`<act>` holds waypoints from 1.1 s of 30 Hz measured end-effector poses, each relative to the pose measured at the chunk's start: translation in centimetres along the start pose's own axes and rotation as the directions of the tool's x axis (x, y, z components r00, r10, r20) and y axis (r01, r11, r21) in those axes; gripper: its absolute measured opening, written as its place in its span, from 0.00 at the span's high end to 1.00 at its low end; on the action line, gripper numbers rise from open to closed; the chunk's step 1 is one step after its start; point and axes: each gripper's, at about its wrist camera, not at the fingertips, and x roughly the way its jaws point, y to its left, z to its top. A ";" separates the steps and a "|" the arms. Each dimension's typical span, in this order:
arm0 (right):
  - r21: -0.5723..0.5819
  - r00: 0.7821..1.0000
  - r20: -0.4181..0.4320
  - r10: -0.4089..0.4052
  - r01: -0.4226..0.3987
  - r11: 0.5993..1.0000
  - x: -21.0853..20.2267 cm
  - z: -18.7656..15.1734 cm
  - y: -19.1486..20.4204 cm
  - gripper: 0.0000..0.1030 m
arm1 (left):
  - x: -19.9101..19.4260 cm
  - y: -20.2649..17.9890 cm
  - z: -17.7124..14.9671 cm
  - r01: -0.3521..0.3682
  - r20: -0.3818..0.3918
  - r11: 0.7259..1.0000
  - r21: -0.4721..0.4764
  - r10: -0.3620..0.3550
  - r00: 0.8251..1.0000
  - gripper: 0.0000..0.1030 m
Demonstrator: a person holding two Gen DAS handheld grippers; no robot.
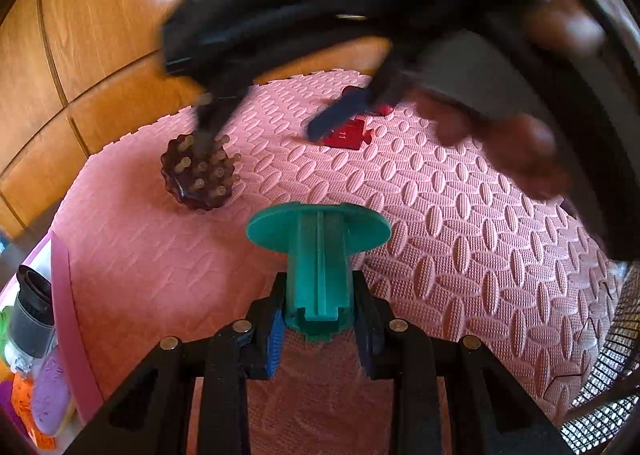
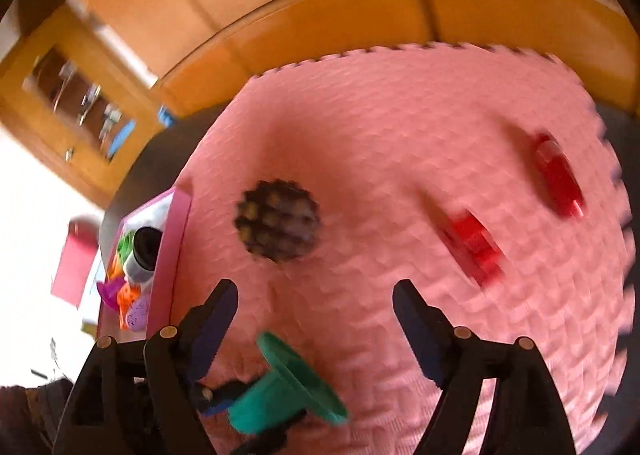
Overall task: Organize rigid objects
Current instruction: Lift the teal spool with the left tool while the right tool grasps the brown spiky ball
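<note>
Green spool (image 1: 318, 251) sits clamped by its stem between the left gripper's (image 1: 320, 331) blue pads, flange pointing away toward 12 o'clock, held low over the pink mat (image 1: 460, 239). From the right wrist view the same spool (image 2: 280, 391) shows at 6 o'clock, tilted, with the left gripper's tips on its stem. The right gripper (image 2: 316, 311) hangs above the mat with its jaws spread wide and nothing between them; in the left view it (image 1: 272, 123) is a dark blur reaching in from 1 o'clock, one finger (image 1: 340, 115) pointing down over the red block (image 1: 348, 135). A bare hand (blurred) (image 1: 512, 143) grips its handle at 2 o'clock. The spiky ball (image 1: 198, 173) lies on the mat at 10 o'clock of the spool; whether the other finger touches it I cannot tell. Two red blocks (image 2: 476, 247) (image 2: 558, 175) lie apart toward 2 o'clock. A pink tray (image 2: 176, 255) of small things sits off the mat's left edge.
</note>
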 end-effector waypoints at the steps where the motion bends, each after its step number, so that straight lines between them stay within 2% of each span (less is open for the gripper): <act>1: -0.036 1.000 -0.017 -0.002 0.002 0.999 0.7 0.9 0.8 0.18 | 0.0 0.0 0.0 0.001 0.000 1.000 -0.001 -0.001 1.000 0.71; 4: -0.105 0.998 -0.059 -0.005 -0.001 0.995 2.3 2.5 2.4 0.16 | 0.1 0.1 0.1 0.008 -0.002 1.000 -0.007 -0.008 1.000 0.71; 10: -0.186 0.984 -0.156 -0.087 0.057 0.981 6.5 4.3 3.6 0.15 | 0.6 0.5 0.3 0.023 -0.006 1.000 -0.020 -0.023 1.000 0.71; 11: -0.195 0.981 -0.162 -0.107 0.074 0.978 6.9 4.2 3.7 0.18 | 0.7 0.6 0.3 0.025 -0.006 0.999 -0.022 -0.025 1.000 0.71; 12: -0.204 0.980 -0.157 -0.122 0.089 0.975 7.0 4.0 3.7 0.34 | 0.8 0.7 0.4 0.027 -0.006 0.999 -0.024 -0.027 1.000 0.71; 16: -0.189 0.984 -0.103 -0.142 0.121 0.974 5.3 3.0 3.5 0.36 | 0.9 1.3 0.1 0.033 -0.006 0.999 -0.033 -0.034 0.999 0.71; 20: -0.138 0.986 -0.030 -0.164 0.158 0.978 1.3 1.1 2.4 0.36 | 0.8 1.3 0.0 0.034 -0.007 0.999 -0.036 -0.035 0.999 0.71; 25: 0.000 0.985 0.044 -0.164 0.165 0.986 -3.3 -2.4 -0.5 0.35 | 0.8 1.3 -0.1 0.031 -0.007 0.999 -0.033 -0.031 0.999 0.71; 30: 0.096 0.987 0.028 -0.157 0.154 0.983 -4.0 -5.7 -2.5 0.35 | 0.5 1.1 -0.1 0.022 -0.005 0.999 -0.025 -0.022 1.000 0.71; 33: 0.103 0.973 -0.005 -0.229 0.229 0.968 -3.1 -6.4 -2.9 0.35 | 0.3 0.7 0.1 0.015 -0.004 1.000 -0.020 -0.015 1.000 0.71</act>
